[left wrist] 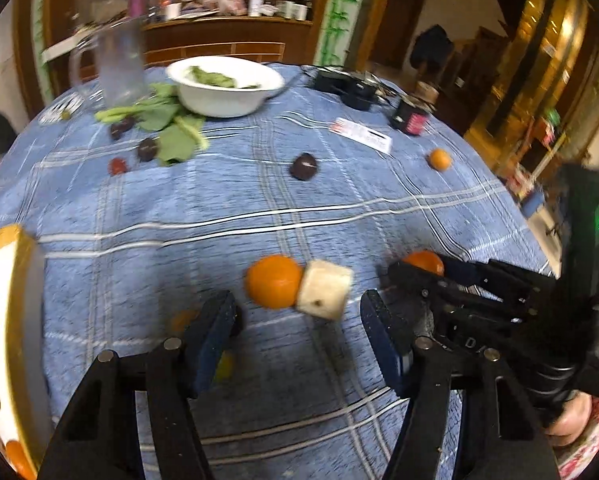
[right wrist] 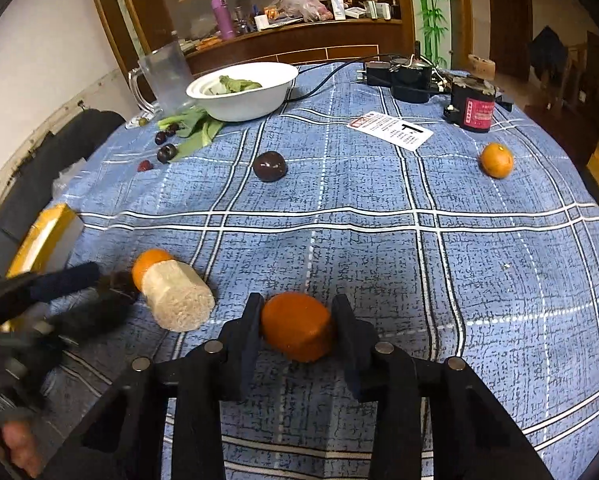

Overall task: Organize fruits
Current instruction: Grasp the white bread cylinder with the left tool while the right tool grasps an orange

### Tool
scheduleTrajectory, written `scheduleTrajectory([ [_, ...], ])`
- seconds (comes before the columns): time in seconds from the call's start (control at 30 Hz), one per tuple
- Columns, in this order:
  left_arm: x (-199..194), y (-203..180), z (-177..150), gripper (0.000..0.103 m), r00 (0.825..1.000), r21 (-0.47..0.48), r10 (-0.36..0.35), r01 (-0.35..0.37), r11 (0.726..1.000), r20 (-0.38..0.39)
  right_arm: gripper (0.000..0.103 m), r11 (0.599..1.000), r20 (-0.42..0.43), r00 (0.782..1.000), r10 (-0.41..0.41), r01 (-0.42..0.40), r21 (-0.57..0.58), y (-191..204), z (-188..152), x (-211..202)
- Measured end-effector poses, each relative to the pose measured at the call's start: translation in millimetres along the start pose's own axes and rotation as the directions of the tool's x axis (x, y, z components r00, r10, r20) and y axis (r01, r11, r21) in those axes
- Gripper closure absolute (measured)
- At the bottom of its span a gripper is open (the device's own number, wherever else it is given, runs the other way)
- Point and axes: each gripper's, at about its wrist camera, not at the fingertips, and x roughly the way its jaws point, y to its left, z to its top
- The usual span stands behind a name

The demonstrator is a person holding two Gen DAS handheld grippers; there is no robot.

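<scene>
My right gripper (right wrist: 297,328) is shut on an orange (right wrist: 297,326) low over the blue checked tablecloth; it also shows in the left wrist view (left wrist: 423,262). My left gripper (left wrist: 295,328) is open and empty, just short of a second orange (left wrist: 273,286) that touches a pale cut chunk (left wrist: 325,294). Both show in the right wrist view, the orange (right wrist: 149,266) behind the chunk (right wrist: 177,300). A third orange (right wrist: 496,159) lies far right. A dark plum (right wrist: 269,165) lies mid-table. Small dark and red fruits (right wrist: 166,153) lie by the greens.
A yellow-rimmed white tray (left wrist: 3,320) with some fruit stands at the left edge. A white bowl (right wrist: 243,90) with greens, a clear jug (right wrist: 167,76), loose leaves, a card (right wrist: 391,130), a red-labelled device (right wrist: 473,108) and black electronics stand at the back.
</scene>
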Motion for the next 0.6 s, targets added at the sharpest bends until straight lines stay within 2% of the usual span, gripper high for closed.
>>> scheduleTrajectory([
  [0.2,18.0,-23.5,3.2,0.040,0.996,0.121,0.084,-0.086,0.989,0.023,0.066,0.996,0.031,0.999,0.019,-0.022,0.084,-23.4,-1.0,-13.3],
  [0.27,16.7,-28.4,0.9,0.062,0.991,0.161,0.124,-0.129,0.979,0.040,0.066,0.993,0.026,0.999,0.041,-0.044,0.114,-29.0,-1.1,-12.3],
  [0.3,15.8,-30.3,0.0,0.063,0.990,0.180,0.132,-0.137,0.974,0.041,0.066,0.992,0.024,0.999,0.045,-0.047,0.116,-29.0,-1.0,-11.3],
  [0.33,14.0,-30.4,-1.3,0.072,0.992,0.187,0.121,-0.125,0.974,0.033,0.066,0.993,0.020,0.999,0.045,-0.047,0.112,-27.6,-1.0,-10.1],
  [0.37,11.7,-29.4,-3.1,0.074,0.995,0.185,0.097,-0.097,0.978,0.014,0.066,0.993,0.018,0.999,0.044,-0.046,0.109,-26.3,-1.0,-9.7],
  [0.5,-2.5,-25.1,-13.9,0.075,0.997,0.176,0.081,-0.079,0.981,-0.005,0.066,0.992,0.030,0.998,0.059,-0.061,0.106,-22.7,1.4,-13.8],
  [0.6,-10.6,-24.5,-15.9,0.072,0.997,0.164,0.065,-0.070,0.984,0.033,0.066,0.992,0.050,0.997,0.060,-0.065,0.104,-22.2,3.7,-19.0],
])
